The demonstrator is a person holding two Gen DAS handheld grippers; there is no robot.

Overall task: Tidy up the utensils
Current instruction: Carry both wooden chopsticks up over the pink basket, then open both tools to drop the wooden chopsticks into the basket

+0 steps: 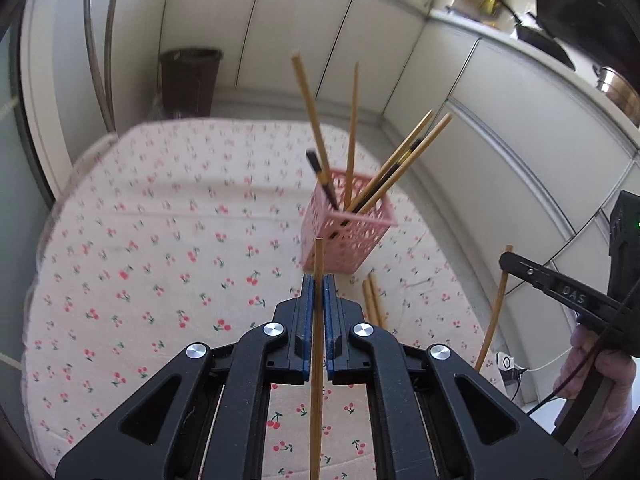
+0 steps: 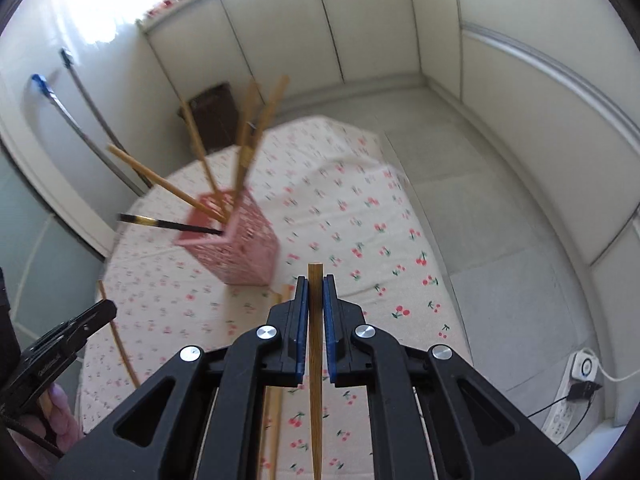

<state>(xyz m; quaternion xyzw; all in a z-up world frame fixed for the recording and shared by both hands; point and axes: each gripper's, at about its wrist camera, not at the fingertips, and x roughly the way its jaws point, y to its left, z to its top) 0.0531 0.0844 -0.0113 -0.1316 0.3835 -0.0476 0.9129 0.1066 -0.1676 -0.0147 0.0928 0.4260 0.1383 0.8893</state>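
Observation:
A pink mesh basket (image 1: 346,232) stands on the cherry-print tablecloth (image 1: 160,240) with several wooden and dark chopsticks leaning out of it. My left gripper (image 1: 319,282) is shut on a wooden chopstick (image 1: 318,360), held upright just in front of the basket. My right gripper (image 2: 316,284) is shut on another wooden chopstick (image 2: 315,360), to the right of the basket (image 2: 232,244). The right gripper also shows in the left wrist view (image 1: 505,259) at the right, with its chopstick (image 1: 494,312). Two loose chopsticks (image 1: 374,300) lie on the cloth beside the basket.
White cabinet fronts (image 1: 500,128) run along the far side and right. A dark waste bin (image 1: 192,80) stands on the floor behind the table. A power strip (image 2: 580,376) with cables lies on the tiled floor at the right. Mop handles (image 2: 80,120) lean at the left wall.

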